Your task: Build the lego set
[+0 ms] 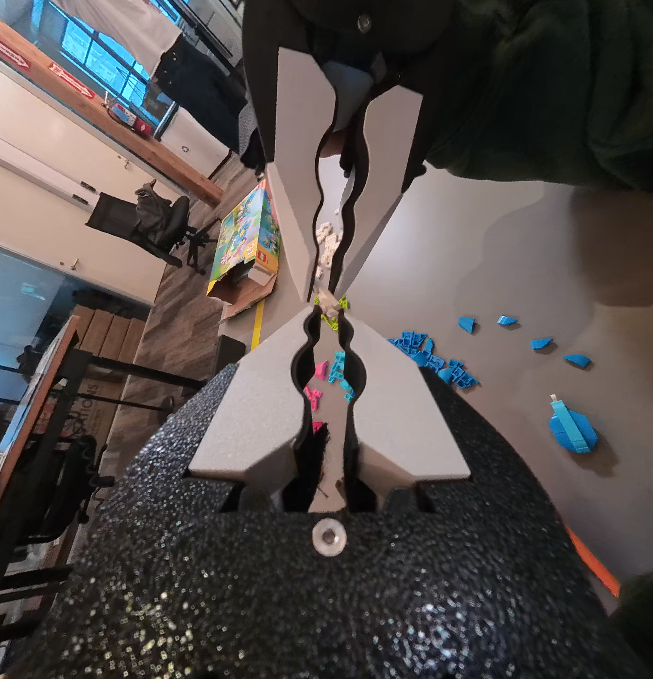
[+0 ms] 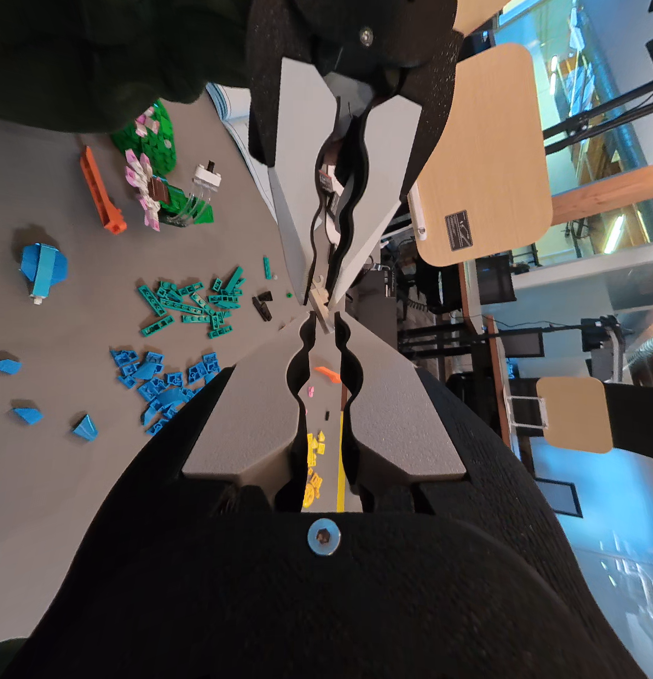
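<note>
- Off to your left in the left wrist view, a black office chair (image 1: 163, 227) stands on the wood-pattern floor (image 1: 178, 312), with a grey garment draped over its back.
- Behind it you have a pale wall with a long wooden beam (image 1: 97, 110) running across it; a small red-and-blue object sits on the beam.
- A dark-framed window (image 1: 97, 58) shows blue beyond the beam.
- Cardboard boxes (image 1: 108, 334) are stacked by a black-framed desk (image 1: 42, 389).
- In the right wrist view, two light wooden chair backs (image 2: 483, 154) stand just beyond the grey surface (image 2: 78, 477).
- A yellow tape strip (image 2: 340, 463) runs along that surface's edge.
</note>
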Demonstrator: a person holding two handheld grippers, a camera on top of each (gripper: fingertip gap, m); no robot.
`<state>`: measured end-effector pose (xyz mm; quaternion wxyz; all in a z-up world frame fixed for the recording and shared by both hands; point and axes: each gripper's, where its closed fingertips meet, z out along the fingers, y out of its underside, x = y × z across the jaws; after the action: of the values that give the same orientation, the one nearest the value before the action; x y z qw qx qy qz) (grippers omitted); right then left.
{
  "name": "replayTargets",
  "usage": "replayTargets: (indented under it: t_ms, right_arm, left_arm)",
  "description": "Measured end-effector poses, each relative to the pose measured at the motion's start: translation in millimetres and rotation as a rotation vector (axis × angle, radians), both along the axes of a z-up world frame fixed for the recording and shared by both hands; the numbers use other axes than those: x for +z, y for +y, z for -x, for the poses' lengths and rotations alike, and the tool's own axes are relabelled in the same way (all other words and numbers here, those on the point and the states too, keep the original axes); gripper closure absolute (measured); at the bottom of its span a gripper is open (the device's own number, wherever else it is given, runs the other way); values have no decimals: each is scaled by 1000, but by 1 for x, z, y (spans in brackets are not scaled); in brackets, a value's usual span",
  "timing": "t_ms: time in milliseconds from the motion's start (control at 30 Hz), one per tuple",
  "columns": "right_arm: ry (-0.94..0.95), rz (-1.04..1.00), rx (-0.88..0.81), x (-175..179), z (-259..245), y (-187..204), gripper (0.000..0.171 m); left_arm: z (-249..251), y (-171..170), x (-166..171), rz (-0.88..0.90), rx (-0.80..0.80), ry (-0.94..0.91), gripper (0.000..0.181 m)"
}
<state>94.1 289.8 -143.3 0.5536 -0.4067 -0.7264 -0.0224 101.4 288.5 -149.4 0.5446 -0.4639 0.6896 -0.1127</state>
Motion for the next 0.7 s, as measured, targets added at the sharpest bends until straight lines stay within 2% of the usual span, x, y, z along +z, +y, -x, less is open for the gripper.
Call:
replayTargets:
  t_ms: [33, 367, 467, 700]
  right_arm:
    - [2, 2, 5, 0, 0, -1, 163]
    - [149, 134, 88, 20, 3, -12, 166]
    - [163, 149, 99, 22, 2, -14, 168]
    - [189, 161, 146, 27, 2, -20, 168]
  left_arm:
    - [0, -1, 0, 4, -7, -4, 175]
    - [1, -15, 23, -54, -90, -119, 175]
    - [1, -13, 30, -124, -77, -152, 176]
    - [1, -20, 35, -116, -118, -189, 177]
